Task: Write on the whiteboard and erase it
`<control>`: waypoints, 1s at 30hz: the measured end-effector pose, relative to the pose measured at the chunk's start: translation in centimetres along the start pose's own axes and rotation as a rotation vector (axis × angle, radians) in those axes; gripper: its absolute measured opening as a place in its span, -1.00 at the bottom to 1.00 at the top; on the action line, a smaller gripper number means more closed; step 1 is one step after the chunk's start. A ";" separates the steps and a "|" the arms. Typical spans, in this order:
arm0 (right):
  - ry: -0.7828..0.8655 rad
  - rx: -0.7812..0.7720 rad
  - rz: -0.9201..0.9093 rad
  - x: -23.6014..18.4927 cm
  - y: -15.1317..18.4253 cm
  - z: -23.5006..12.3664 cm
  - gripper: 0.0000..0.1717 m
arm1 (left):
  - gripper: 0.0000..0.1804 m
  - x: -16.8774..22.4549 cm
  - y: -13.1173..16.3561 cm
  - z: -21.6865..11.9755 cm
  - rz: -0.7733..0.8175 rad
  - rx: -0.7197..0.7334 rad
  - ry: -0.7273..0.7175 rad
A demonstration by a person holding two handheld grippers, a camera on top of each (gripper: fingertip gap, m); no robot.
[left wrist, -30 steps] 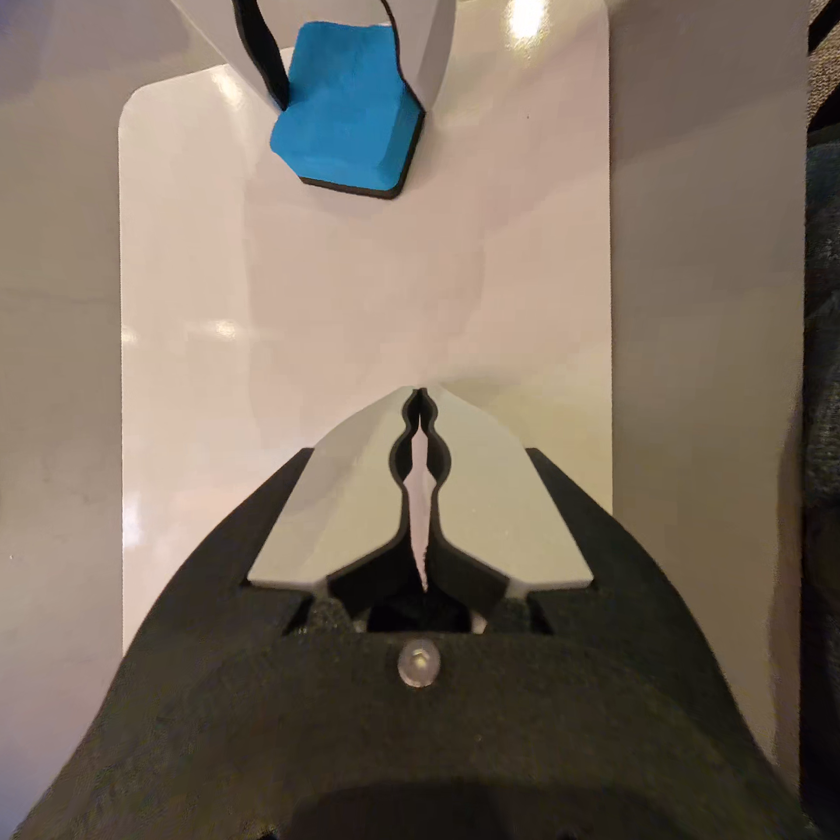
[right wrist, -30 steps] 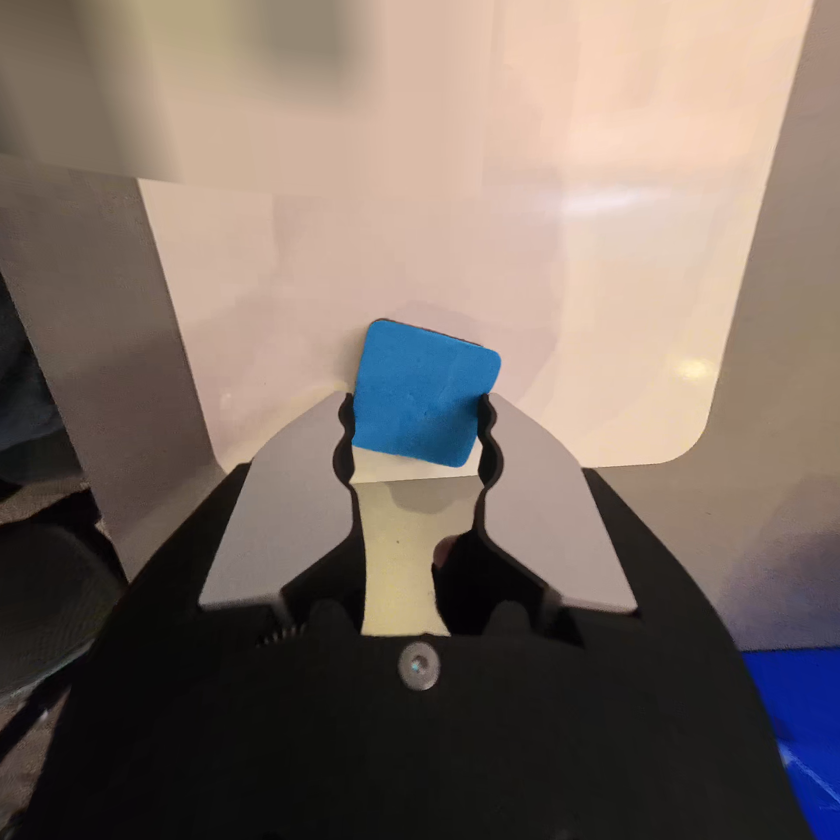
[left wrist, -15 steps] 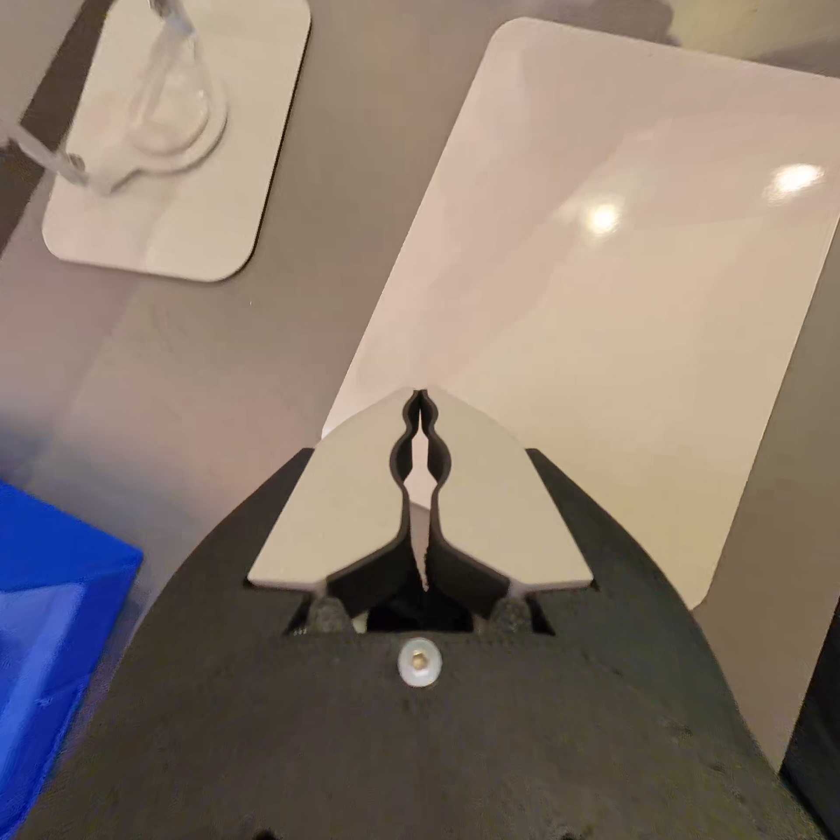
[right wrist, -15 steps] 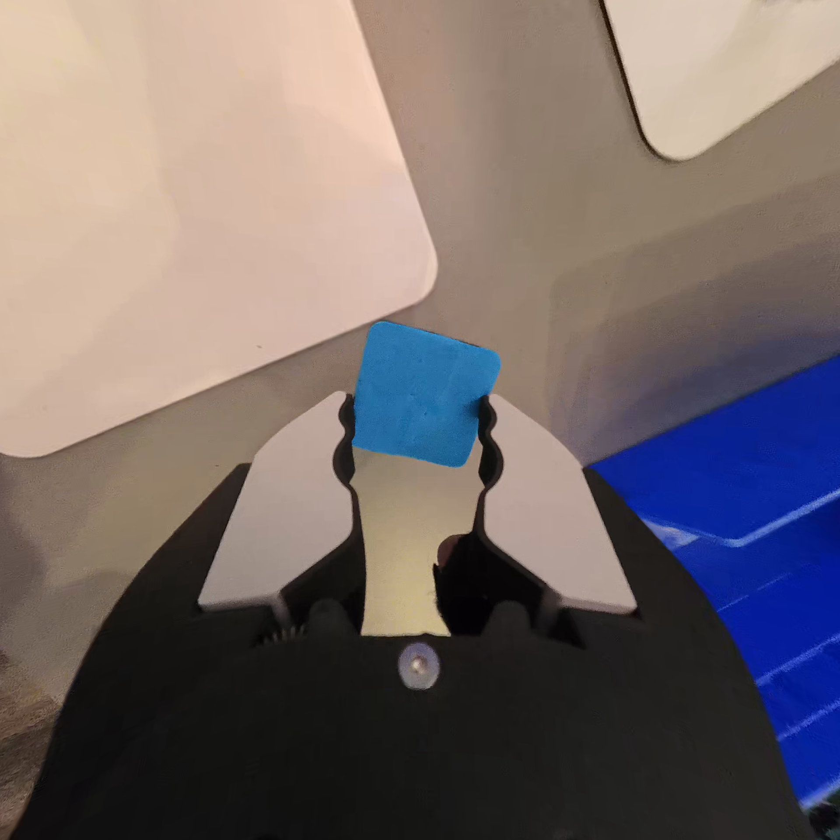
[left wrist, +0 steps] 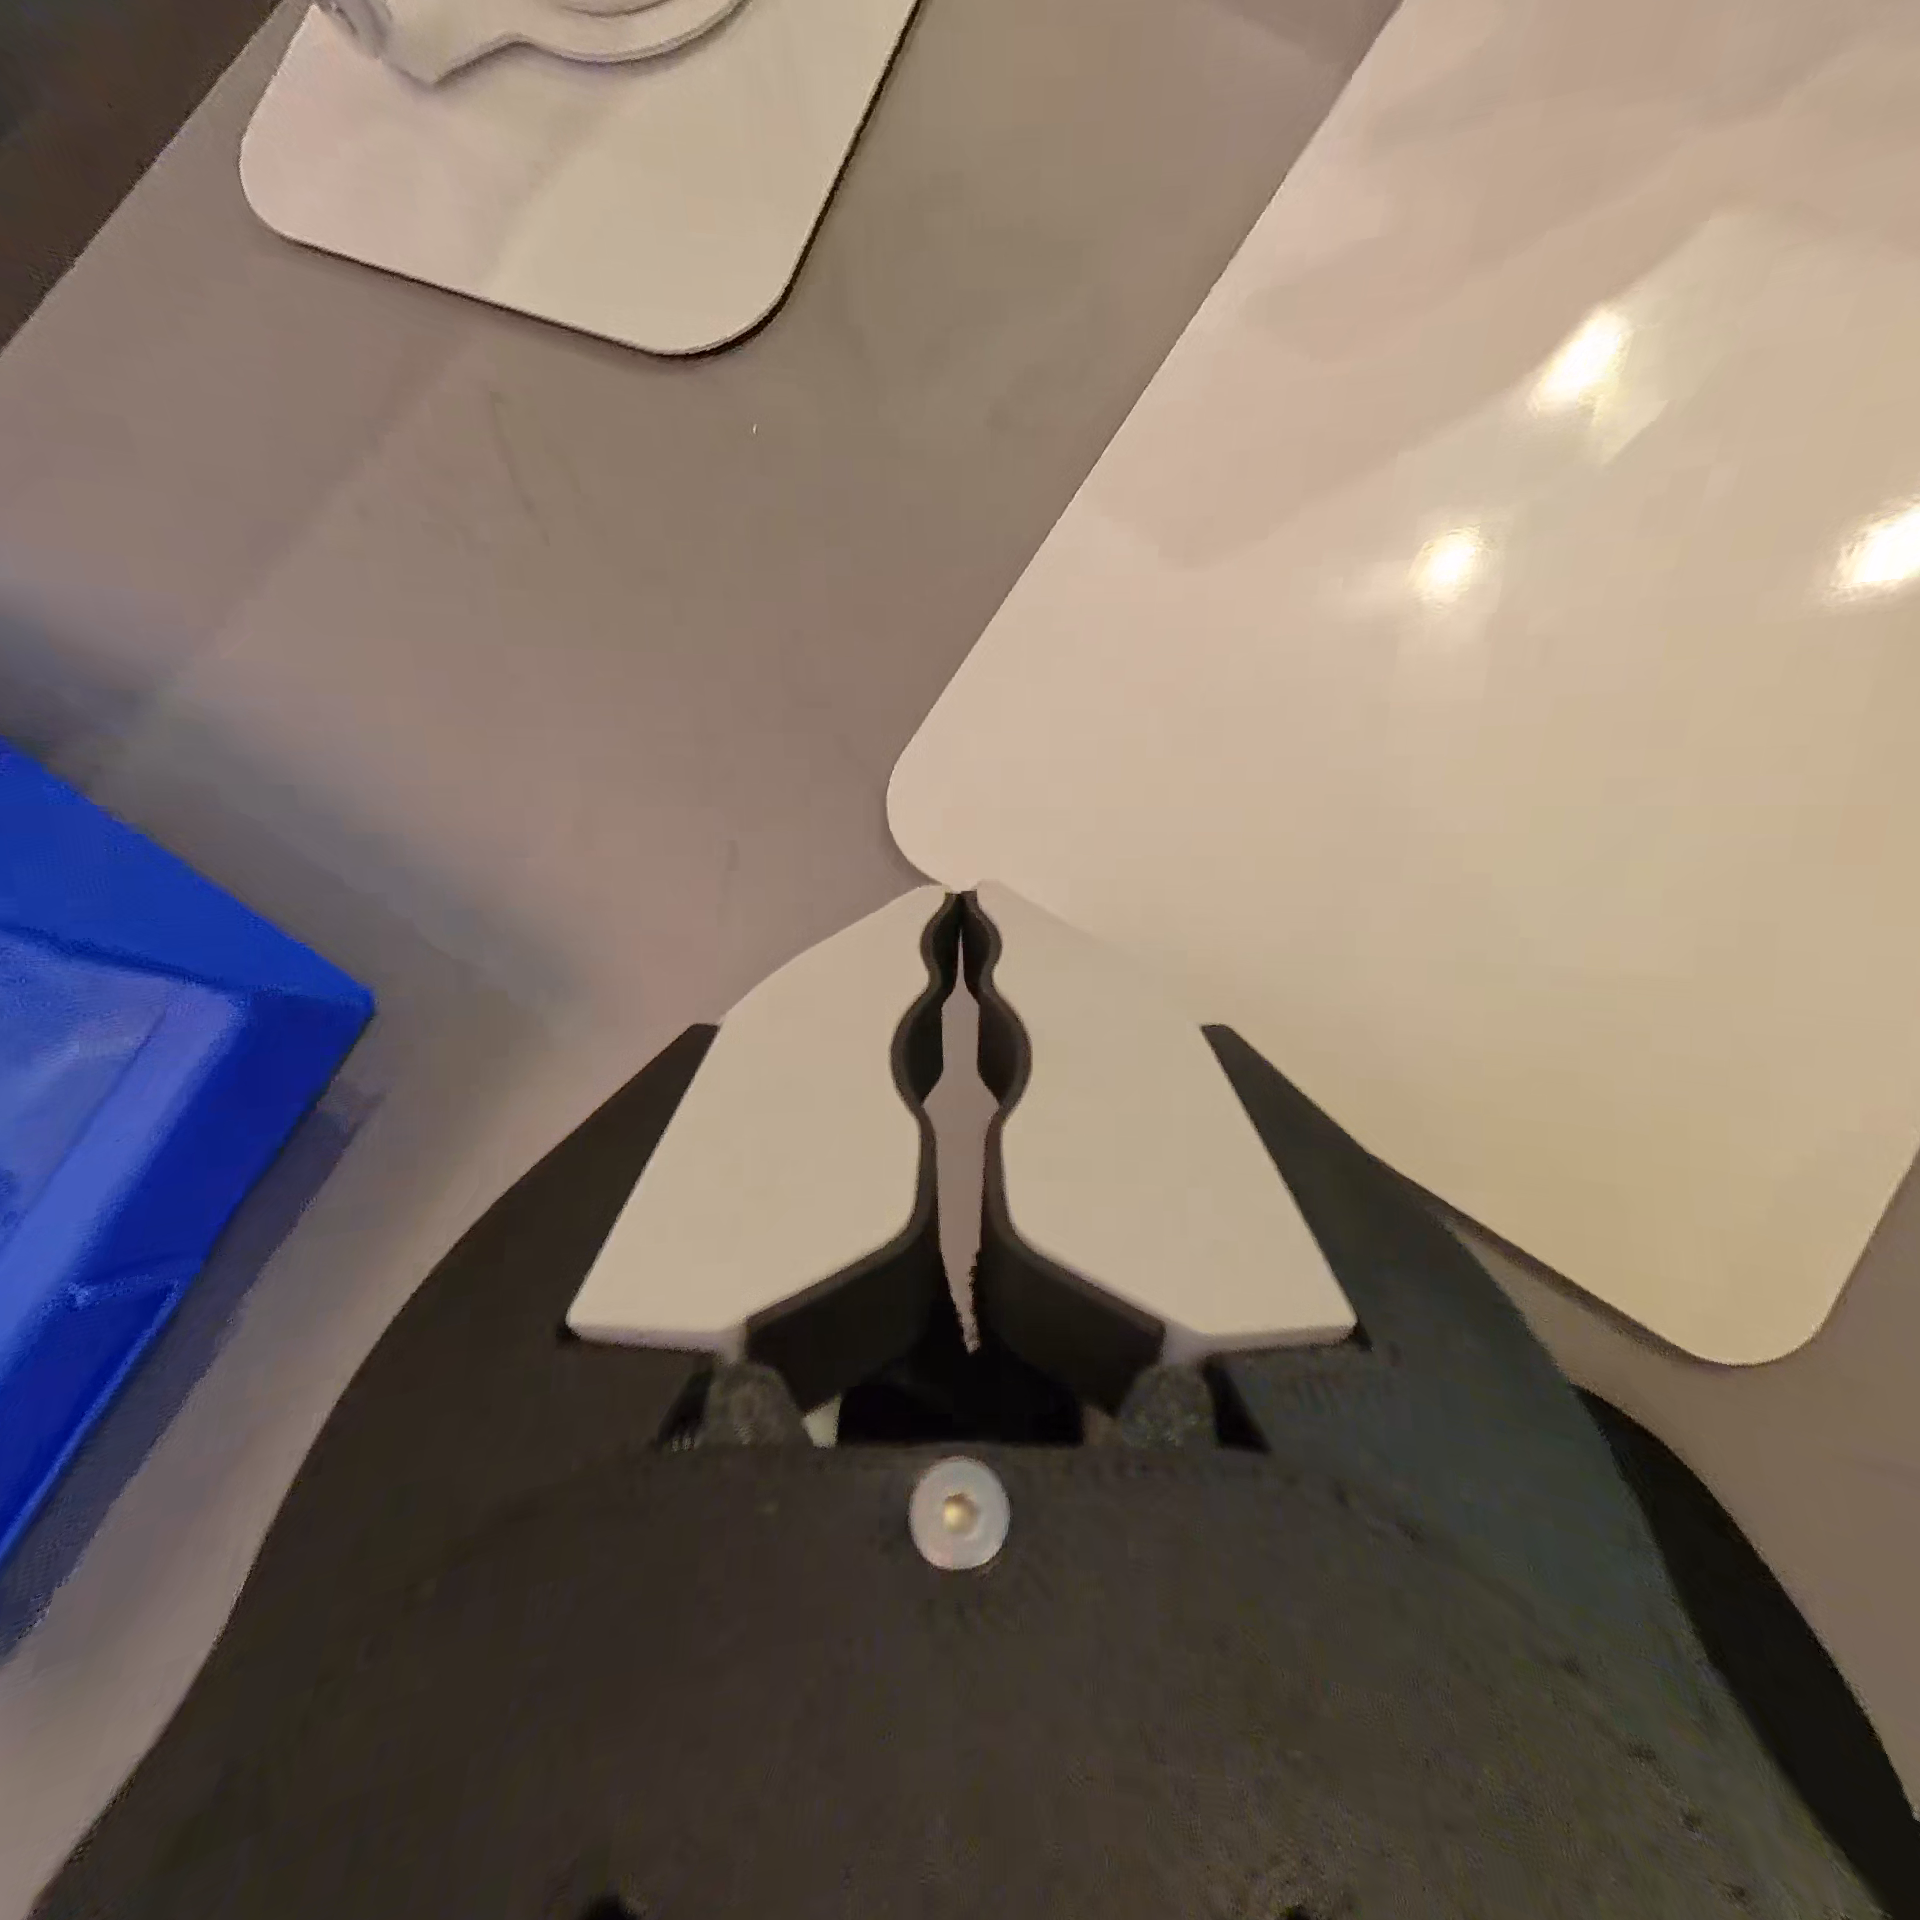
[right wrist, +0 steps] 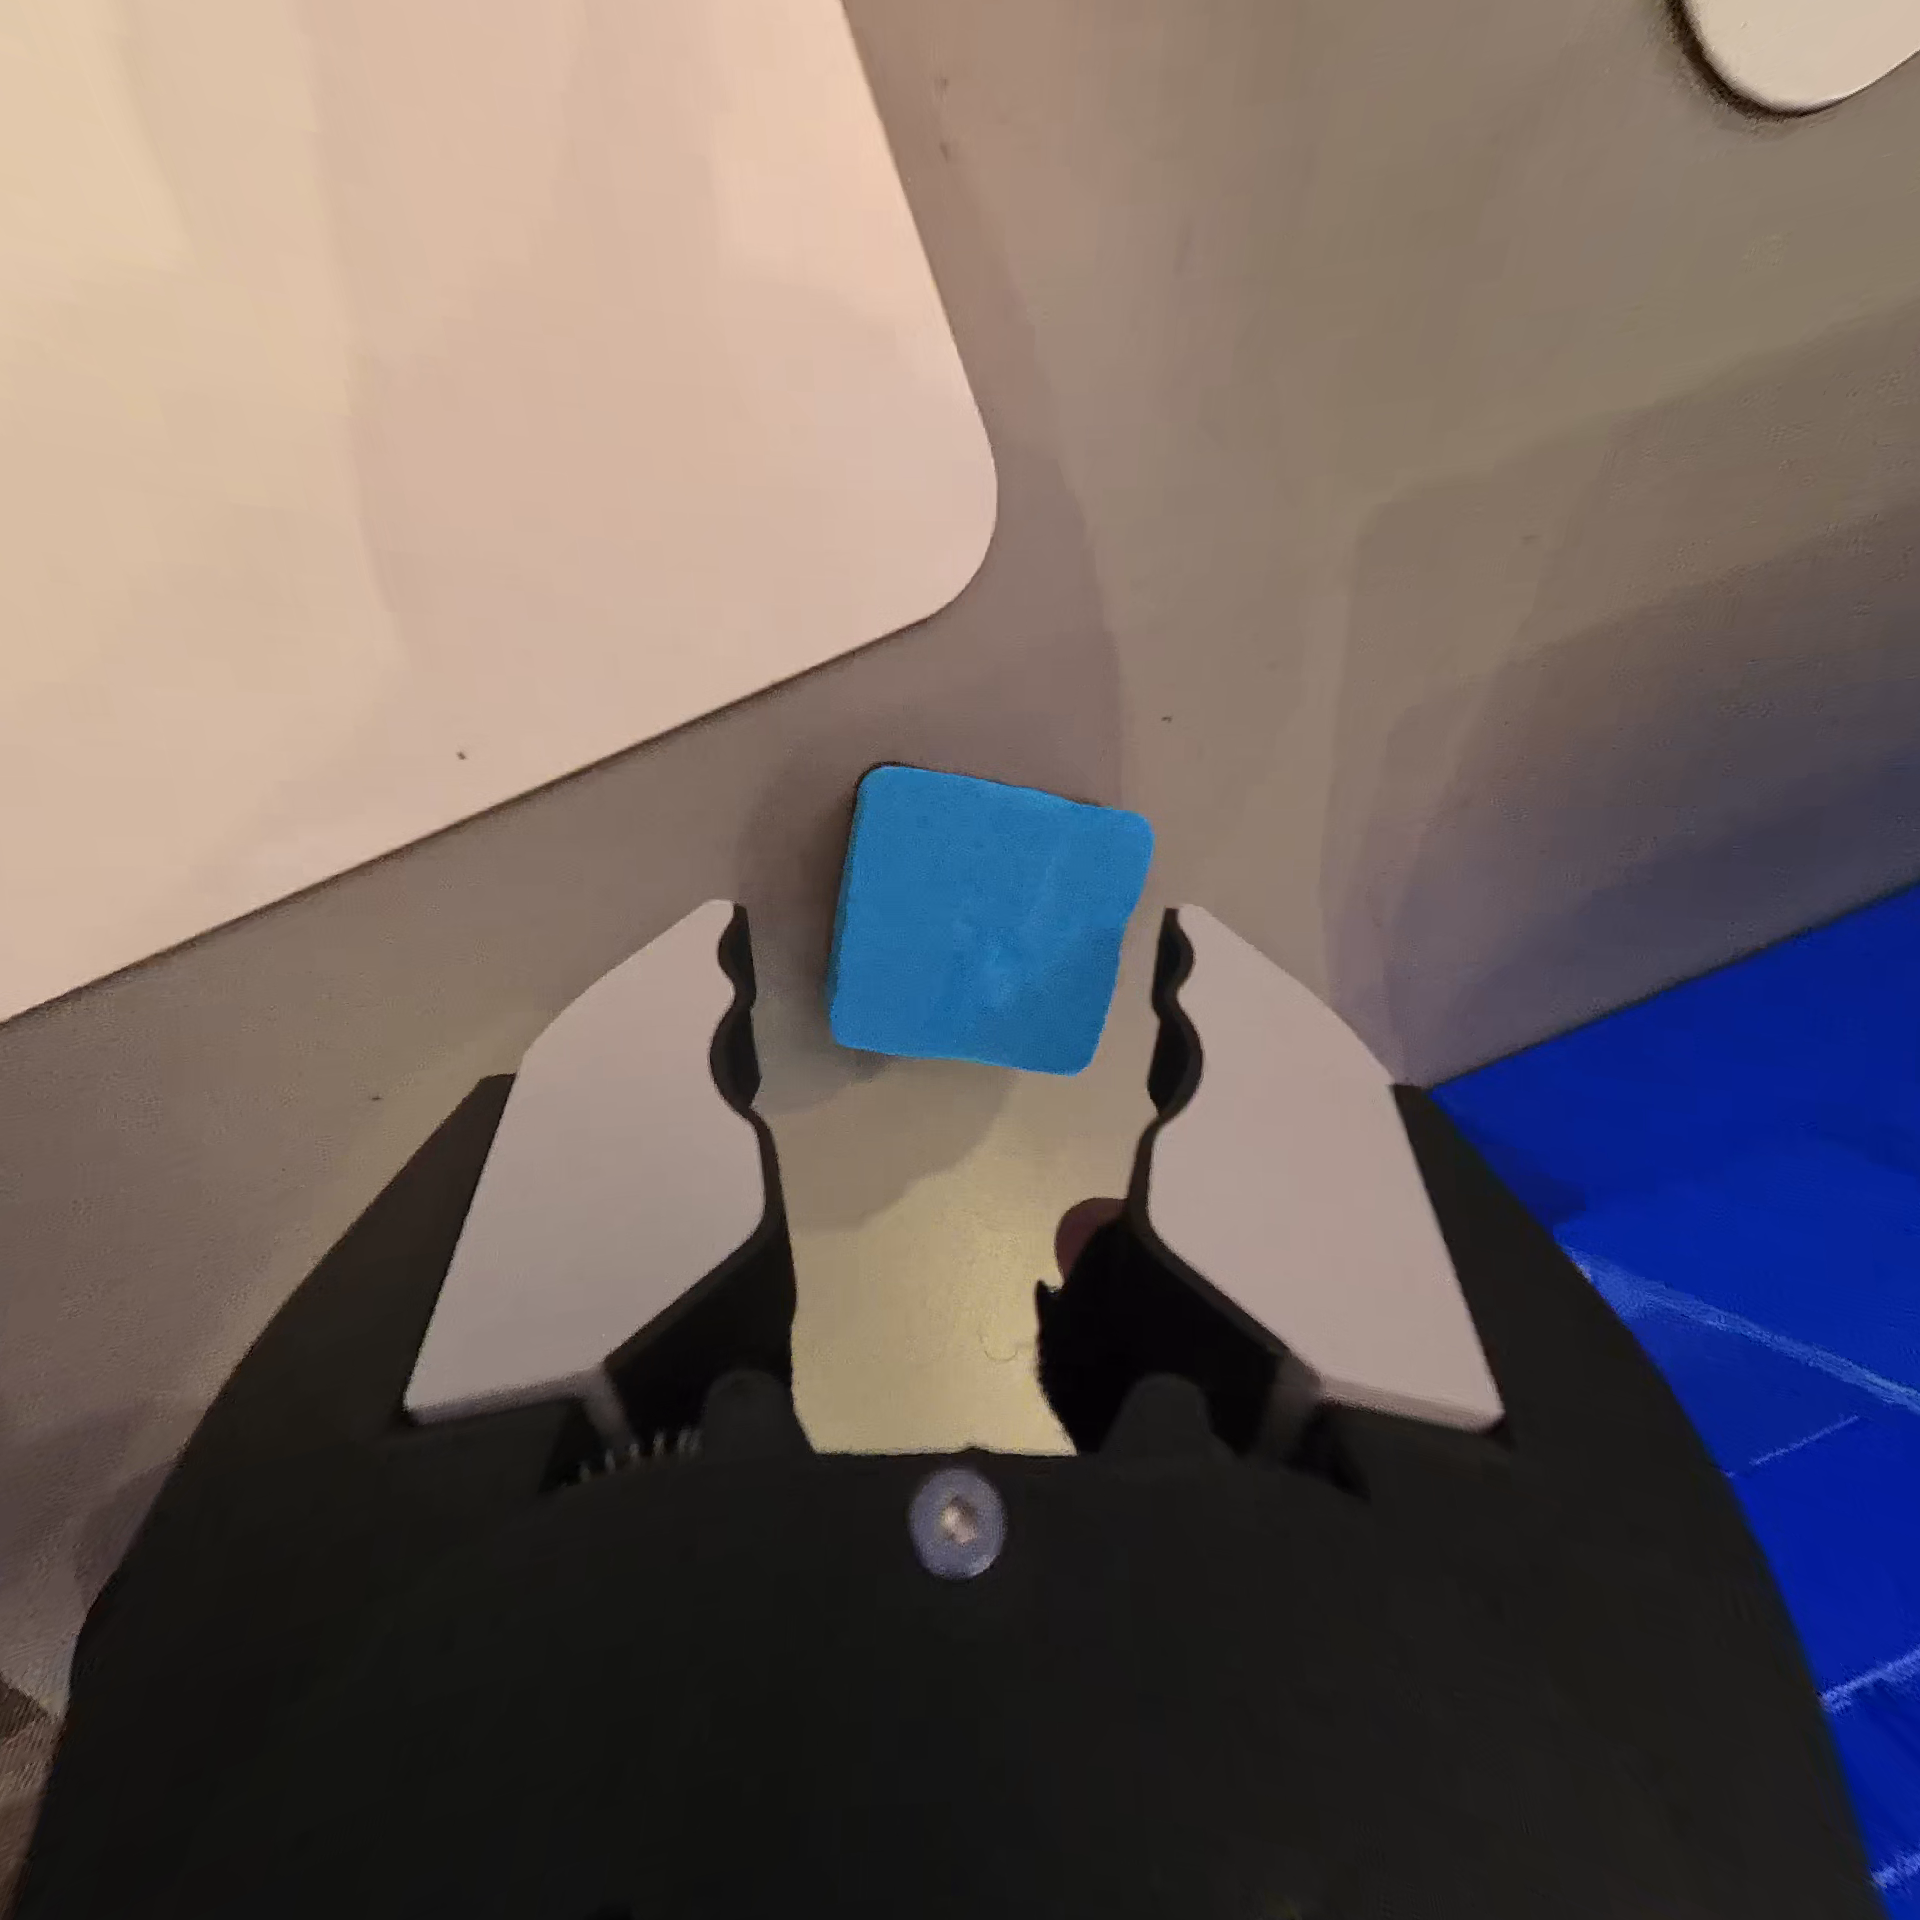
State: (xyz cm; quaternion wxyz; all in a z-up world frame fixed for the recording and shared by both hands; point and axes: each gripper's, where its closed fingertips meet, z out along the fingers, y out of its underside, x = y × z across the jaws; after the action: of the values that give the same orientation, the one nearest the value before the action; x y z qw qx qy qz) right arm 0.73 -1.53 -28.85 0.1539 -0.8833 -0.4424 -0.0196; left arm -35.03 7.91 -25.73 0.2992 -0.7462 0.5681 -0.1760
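Looking down our right tongs (right wrist: 956, 925) from the bottom of the right wrist view, we see the two fingers spread wide, with the blue eraser (right wrist: 987, 925) lying flat on the grey table (right wrist: 1455, 520) between them. A strip of table shows on each side of the eraser, so neither pad presses it; we judge it has been set down here, just off the board, because the wiping is finished. Beyond it, the whiteboard (right wrist: 416, 364) fills the upper left of that frame and looks blank, which fits that reading. A blue bin (right wrist: 1714, 1247) sits at the lower right.

In the left wrist view our left tongs (left wrist: 961, 899) are pressed together at the tips with nothing between them, poised at the near corner of the whiteboard (left wrist: 1455, 727) in the right half of the frame. We take it they are idle, kept clear of the work. The bin (left wrist: 125, 1091) shows again at the left edge. Farther off, in the upper left, a small white mat (left wrist: 623, 239) carries a clear holder (left wrist: 540, 42), too cropped to identify.
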 end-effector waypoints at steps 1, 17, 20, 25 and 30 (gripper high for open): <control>0.003 0.013 0.002 -0.1 -0.1 -0.2 -0.13 | -0.99 -0.2 0.2 -0.2 -0.020 0.006 -0.001; 0.073 0.138 0.028 -0.3 -0.1 -0.3 -0.17 | -0.63 -22.5 0.3 -5.3 -0.373 -0.071 -0.390; 0.081 0.147 0.015 -0.5 -0.5 -0.3 -0.17 | -0.71 -26.9 2.2 -2.1 -0.416 -0.226 -0.410; 0.094 0.152 -0.012 -0.8 -0.8 -0.4 -0.18 | -0.70 -29.9 5.6 1.9 -0.506 -0.452 -0.378; 0.109 0.173 -0.021 -0.5 -1.1 -0.9 -0.19 | -0.80 -30.4 6.4 3.3 -0.617 -0.468 -0.302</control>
State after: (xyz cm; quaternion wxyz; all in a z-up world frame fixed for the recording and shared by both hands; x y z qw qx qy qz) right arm -0.36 -1.59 -27.83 0.2535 -0.8595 -0.4428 -0.0310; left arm -46.67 36.63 -30.06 0.1347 -0.9467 0.2923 -0.0123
